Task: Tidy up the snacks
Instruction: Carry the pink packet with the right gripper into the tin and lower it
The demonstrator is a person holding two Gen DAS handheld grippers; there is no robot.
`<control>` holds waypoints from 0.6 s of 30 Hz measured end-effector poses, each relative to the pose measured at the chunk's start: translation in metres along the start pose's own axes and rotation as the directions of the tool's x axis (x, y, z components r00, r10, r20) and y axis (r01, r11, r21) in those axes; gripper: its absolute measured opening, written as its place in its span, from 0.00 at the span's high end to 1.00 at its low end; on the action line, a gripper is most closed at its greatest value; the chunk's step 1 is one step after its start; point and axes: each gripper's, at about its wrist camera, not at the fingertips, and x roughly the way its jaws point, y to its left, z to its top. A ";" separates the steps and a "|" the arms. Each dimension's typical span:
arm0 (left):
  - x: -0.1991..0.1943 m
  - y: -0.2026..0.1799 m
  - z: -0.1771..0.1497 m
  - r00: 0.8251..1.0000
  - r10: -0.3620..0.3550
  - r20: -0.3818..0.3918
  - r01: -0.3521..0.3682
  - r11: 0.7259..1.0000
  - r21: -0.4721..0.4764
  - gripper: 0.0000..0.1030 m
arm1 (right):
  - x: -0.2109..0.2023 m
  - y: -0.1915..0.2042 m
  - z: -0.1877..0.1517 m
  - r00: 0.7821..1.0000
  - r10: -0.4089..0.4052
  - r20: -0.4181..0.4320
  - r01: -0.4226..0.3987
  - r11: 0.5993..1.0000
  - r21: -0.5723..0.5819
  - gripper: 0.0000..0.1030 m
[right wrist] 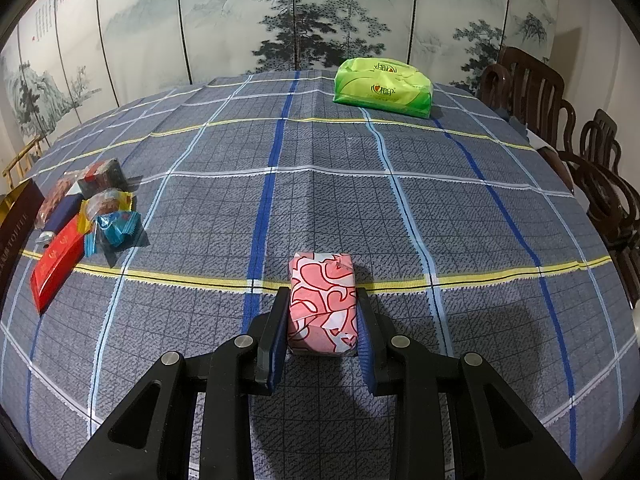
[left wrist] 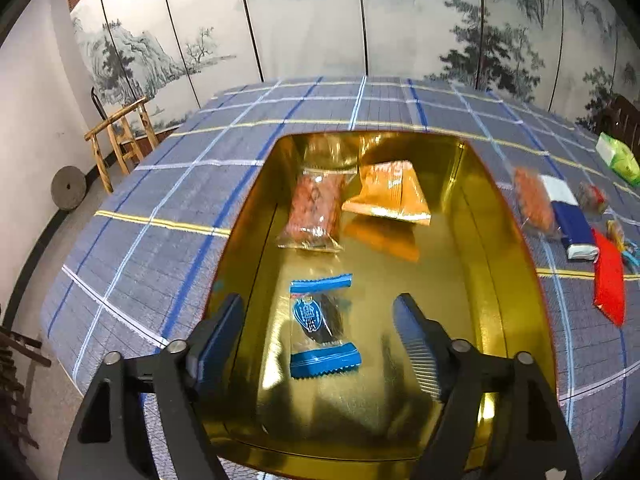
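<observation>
A gold tin box point(left wrist: 516, 280) lies open on the plaid tablecloth. In it are a blue-ended clear candy packet point(left wrist: 322, 326), a reddish clear packet point(left wrist: 316, 210) and an orange packet point(left wrist: 390, 194). My left gripper point(left wrist: 320, 332) is open above the box, with the blue candy packet lying loose between the fingers. My right gripper point(right wrist: 323, 316) is shut on a pink and white patterned packet point(right wrist: 323, 302) that rests on the cloth. A pile of snacks point(right wrist: 86, 216) with a red packet point(right wrist: 54, 266) lies left of it; the pile also shows in the left wrist view point(left wrist: 572, 224).
A green tissue pack point(right wrist: 384, 86) sits at the table's far side and also shows in the left wrist view point(left wrist: 618, 158). Dark wooden chairs point(right wrist: 592, 152) stand along the right edge. A painted folding screen point(right wrist: 280, 12) stands behind the table. A wooden rack point(left wrist: 120, 136) stands at the left.
</observation>
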 end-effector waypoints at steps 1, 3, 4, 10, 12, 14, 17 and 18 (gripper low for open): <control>-0.002 0.001 0.000 1.000 0.001 0.004 -0.001 1.000 -0.004 0.23 | 0.000 0.000 0.001 1.000 -0.002 0.000 0.002 1.000 -0.001 0.70; -0.006 0.005 0.001 1.000 -0.002 0.016 0.002 1.000 -0.016 0.23 | 0.000 0.000 0.000 1.000 -0.003 0.000 0.003 1.000 -0.002 0.70; -0.007 0.007 0.002 1.000 -0.004 0.024 0.005 1.000 -0.023 0.23 | 0.000 0.000 0.000 1.000 -0.003 0.000 0.003 1.000 -0.001 0.70; -0.015 0.011 -0.002 0.999 -0.015 0.037 0.016 0.999 -0.045 0.23 | 0.000 0.000 0.000 1.000 -0.009 0.000 0.009 1.000 -0.005 0.70; -0.020 0.010 -0.004 0.999 -0.010 0.050 0.012 0.999 -0.040 0.23 | 0.000 0.001 0.000 1.000 -0.012 -0.001 0.012 1.000 -0.008 0.70; -0.026 0.011 -0.005 0.998 -0.018 0.058 0.020 0.999 -0.040 0.23 | 0.000 0.001 0.000 1.000 -0.027 -0.002 0.026 0.999 -0.023 0.70; -0.036 0.015 -0.005 0.996 -0.032 0.078 0.036 0.998 -0.048 0.22 | -0.002 0.003 -0.001 1.000 -0.027 -0.008 0.027 0.999 -0.040 0.70; -0.041 0.017 -0.005 0.996 -0.032 0.087 0.037 0.998 -0.051 0.20 | -0.003 0.003 -0.002 1.000 -0.024 -0.011 0.024 0.999 -0.041 0.70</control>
